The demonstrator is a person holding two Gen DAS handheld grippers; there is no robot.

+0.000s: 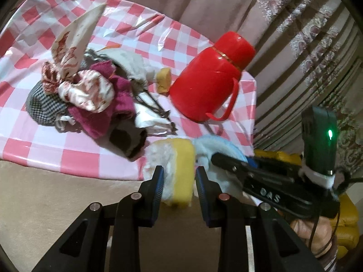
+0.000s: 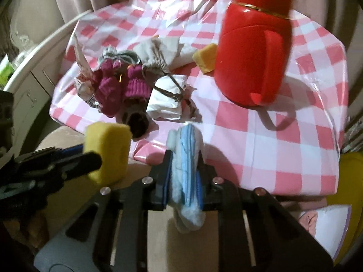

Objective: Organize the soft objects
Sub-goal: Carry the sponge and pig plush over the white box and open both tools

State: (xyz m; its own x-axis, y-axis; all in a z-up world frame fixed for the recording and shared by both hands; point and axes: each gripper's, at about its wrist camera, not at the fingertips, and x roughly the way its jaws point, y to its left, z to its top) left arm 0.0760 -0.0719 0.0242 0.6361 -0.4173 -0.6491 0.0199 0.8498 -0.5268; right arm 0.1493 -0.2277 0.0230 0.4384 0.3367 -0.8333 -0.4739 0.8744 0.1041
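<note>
Near the table's front edge, the right gripper (image 2: 184, 170) is clenched on a blue-and-white fluffy cloth (image 2: 187, 181), held on edge, its long axis running away from the jaws. Just beside it, the left gripper (image 1: 179, 181) grasps a yellow sponge (image 1: 181, 172). Beyond both, the pile of soft things (image 1: 90, 95) lies left of the red flask (image 1: 208, 77). No container is visible.

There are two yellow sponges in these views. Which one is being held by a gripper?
The larger yellow sponge with white fluff on one side, clamped in the left gripper at the table's near edge. The smaller orange-yellow sponge lies loose beside the red flask.
</note>
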